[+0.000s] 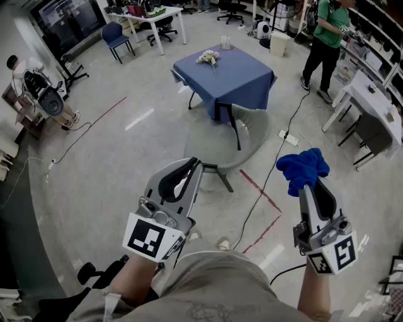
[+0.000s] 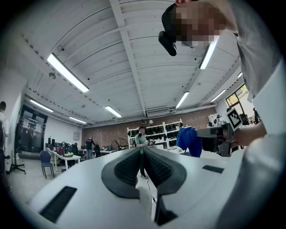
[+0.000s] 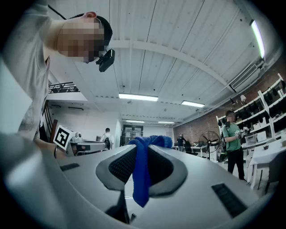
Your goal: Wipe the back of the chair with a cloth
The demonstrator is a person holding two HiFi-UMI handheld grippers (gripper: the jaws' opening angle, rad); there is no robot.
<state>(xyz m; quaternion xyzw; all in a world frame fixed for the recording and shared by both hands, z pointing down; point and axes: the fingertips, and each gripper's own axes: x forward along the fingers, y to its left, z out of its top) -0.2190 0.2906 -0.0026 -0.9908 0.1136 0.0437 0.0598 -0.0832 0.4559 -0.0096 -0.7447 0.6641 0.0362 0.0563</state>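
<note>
Blue chair (image 1: 116, 36): far back on the left, beside a white desk (image 1: 158, 16) crowded with gear.
Left gripper (image 1: 196, 163): held up at the lower left, ahead of the person's body. Its own view shows the ribbed pads (image 2: 154, 166) pressed together with nothing between them. It touches neither chair nor cloth.
Red tape (image 1: 261, 195): lines on the grey floor between the two grippers, with a black cable (image 1: 267, 176) running across them.
Chair (image 1: 217, 146): grey, with a round seat and a curved back (image 1: 252, 129) on its right side. It stands on the floor at the near edge of the table, ahead of both grippers and between them in the head view. Neither gripper is touching it.
Table (image 1: 239, 85): under a blue tablecloth, just behind the chair. A small bunch of flowers (image 1: 208, 58) lies on its far left part.
Cloth (image 1: 303, 166): blue and bunched up. It is pinched in the right gripper, with a wad above the jaw tips and a tail hanging down between the pads. It is well apart from the chair back.
Right gripper (image 3: 143, 150): held up at the lower right, clamped on the cloth.
Person (image 1: 324, 38): in a green top, standing at the far right near shelves.
White tables (image 1: 371, 100): along the right edge.
</note>
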